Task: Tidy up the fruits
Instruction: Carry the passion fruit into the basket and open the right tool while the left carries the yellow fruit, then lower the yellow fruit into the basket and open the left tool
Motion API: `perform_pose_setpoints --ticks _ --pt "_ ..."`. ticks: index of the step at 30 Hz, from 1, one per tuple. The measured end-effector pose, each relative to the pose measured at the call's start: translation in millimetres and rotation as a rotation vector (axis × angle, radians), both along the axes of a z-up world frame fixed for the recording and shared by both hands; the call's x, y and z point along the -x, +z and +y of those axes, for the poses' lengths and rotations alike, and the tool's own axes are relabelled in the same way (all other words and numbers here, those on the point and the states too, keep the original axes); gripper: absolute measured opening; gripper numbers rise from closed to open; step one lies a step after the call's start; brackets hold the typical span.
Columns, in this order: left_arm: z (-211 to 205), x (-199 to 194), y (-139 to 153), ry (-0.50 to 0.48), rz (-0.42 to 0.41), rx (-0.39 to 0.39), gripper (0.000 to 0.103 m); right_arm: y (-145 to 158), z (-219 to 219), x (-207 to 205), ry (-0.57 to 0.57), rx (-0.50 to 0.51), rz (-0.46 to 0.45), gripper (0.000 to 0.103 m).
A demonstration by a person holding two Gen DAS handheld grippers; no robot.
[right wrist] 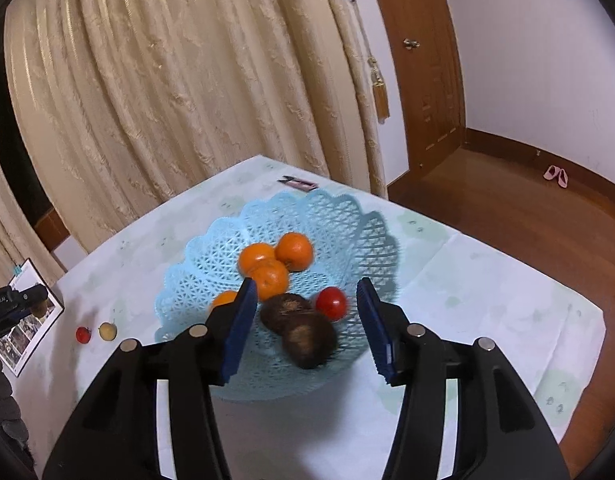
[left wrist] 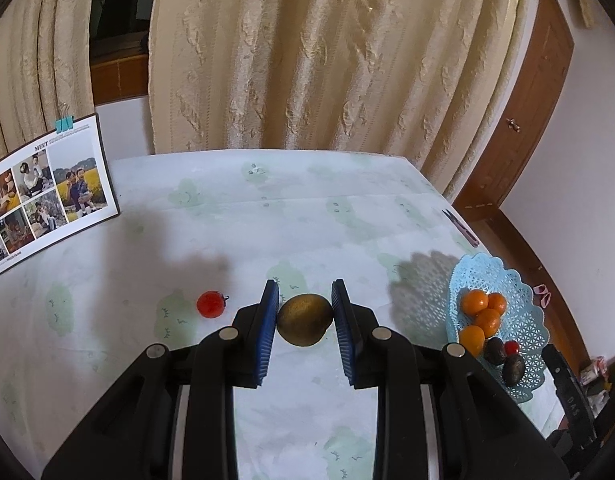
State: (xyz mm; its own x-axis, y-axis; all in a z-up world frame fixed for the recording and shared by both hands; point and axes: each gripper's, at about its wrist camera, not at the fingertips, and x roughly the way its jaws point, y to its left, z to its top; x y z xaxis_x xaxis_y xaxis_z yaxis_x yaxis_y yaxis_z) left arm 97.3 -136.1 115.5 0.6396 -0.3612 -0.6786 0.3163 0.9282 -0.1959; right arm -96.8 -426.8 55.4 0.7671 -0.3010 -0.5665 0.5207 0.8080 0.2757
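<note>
My left gripper (left wrist: 304,312) pinches the brown-green fruit (left wrist: 304,319); I should squeeze gently and lift straight. My right gripper (right wrist: 305,322) hangs spread over the basket (right wrist: 347,216).

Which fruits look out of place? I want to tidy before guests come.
Two fruits sit on the tablecloth rather than in the blue basket: a brownish-green fruit between the left tongs, and a small red tomato beside it. Nothing looks spilled or damaged. The right tongs hang open over the basket.
</note>
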Motion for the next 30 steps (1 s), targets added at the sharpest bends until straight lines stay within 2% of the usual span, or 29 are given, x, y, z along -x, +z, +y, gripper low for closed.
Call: perform_pose_setpoints --ticks 9,22,30 --pt "-31 19 -4 -0.078 -0.011 -0.032 0.028 -4 -31 33 -0.084 -0.048 -0.044 0.053" --pt "-139 61 -25 -0.320 0.027 -0.081 0.028 -11 -42 44 -0.088 -0.075 -0.062 0.053" --pt "-182 80 -39 -0.422 0.047 -0.104 0.028 -12 -50 45 -0.103 -0.089 -0.071 0.053"
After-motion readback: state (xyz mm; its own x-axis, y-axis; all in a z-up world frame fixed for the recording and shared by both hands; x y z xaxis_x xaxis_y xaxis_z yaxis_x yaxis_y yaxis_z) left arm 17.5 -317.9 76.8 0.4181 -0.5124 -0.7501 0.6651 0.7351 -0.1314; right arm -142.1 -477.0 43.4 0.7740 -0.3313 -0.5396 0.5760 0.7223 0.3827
